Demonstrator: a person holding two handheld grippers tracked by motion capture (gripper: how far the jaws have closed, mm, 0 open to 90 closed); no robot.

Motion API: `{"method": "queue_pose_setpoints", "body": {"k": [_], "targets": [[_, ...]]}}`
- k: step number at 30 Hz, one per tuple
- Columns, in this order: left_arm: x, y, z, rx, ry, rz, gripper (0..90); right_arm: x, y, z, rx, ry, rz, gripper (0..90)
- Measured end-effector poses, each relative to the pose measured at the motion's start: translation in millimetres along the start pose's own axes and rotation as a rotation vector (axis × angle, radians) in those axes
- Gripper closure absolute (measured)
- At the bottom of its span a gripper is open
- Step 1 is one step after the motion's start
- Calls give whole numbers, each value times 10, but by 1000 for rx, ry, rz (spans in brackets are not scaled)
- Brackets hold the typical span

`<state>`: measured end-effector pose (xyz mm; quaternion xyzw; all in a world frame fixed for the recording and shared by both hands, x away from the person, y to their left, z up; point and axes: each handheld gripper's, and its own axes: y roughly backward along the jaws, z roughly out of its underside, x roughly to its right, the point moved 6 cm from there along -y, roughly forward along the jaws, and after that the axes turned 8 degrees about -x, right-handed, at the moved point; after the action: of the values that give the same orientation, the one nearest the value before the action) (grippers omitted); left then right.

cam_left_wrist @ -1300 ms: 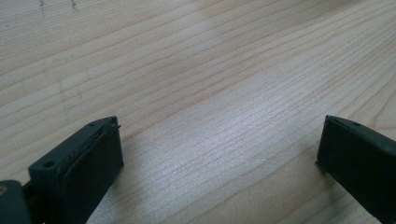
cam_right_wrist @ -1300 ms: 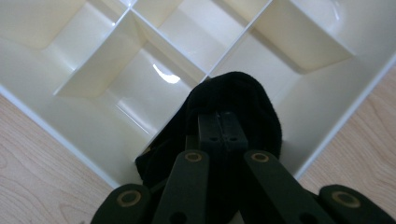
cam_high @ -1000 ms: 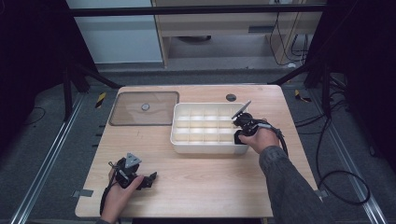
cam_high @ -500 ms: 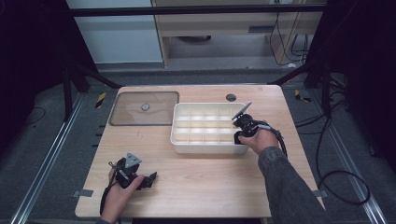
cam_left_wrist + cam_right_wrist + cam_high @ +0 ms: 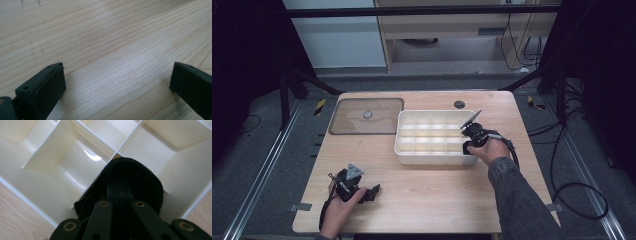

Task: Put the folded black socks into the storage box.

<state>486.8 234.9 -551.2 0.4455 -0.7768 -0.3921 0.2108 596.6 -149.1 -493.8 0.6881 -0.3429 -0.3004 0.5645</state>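
A white divided tray [image 5: 432, 159] stands on the wooden table right of centre. My right gripper [image 5: 469, 142] reaches into its near right corner compartment. In the right gripper view the jaws [image 5: 119, 188] are pressed together on a soft black fabric piece [image 5: 132, 175] that bulges over a divider of the tray [image 5: 45, 152]. My left gripper [image 5: 374, 191] rests low at the table's front left, held by a hand. In the left gripper view it [image 5: 117, 82] is open, its fingers [image 5: 47, 85] wide apart over bare wood.
A clear brownish lid [image 5: 367, 116] lies flat at the back left, beside the tray. A small dark round hole [image 5: 459, 104] sits in the tabletop behind the tray. Cables [image 5: 562, 165] trail off the table's right edge.
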Motion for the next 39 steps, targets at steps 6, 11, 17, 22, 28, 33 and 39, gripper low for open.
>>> {"method": "queue_pose_setpoints", "body": {"k": [6, 11, 17, 22, 28, 33, 39], "targets": [[1, 0, 0, -2, -3, 1, 0, 5, -12, 3, 8, 2, 2, 900], [5, -2, -3, -1, -1, 1, 0, 8, -15, 4, 12, 1, -3, 900], [7, -3, -5, 0, -1, 1, 0, 8, -27, 14, 22, -13, -12, 900], [8, -4, -5, 0, -1, 1, 0, 9, -27, 15, 23, -12, -12, 900], [9, -5, -6, 1, -2, 2, 0, 8, -27, 17, 26, -12, -10, 900], [10, -5, -5, 2, 0, 2, 0, 0, -12, 26, 40, 2, 1, 900], [10, -6, -6, 3, 0, 3, 0, -1, 80, 27, 72, -14, -3, 900]]}}
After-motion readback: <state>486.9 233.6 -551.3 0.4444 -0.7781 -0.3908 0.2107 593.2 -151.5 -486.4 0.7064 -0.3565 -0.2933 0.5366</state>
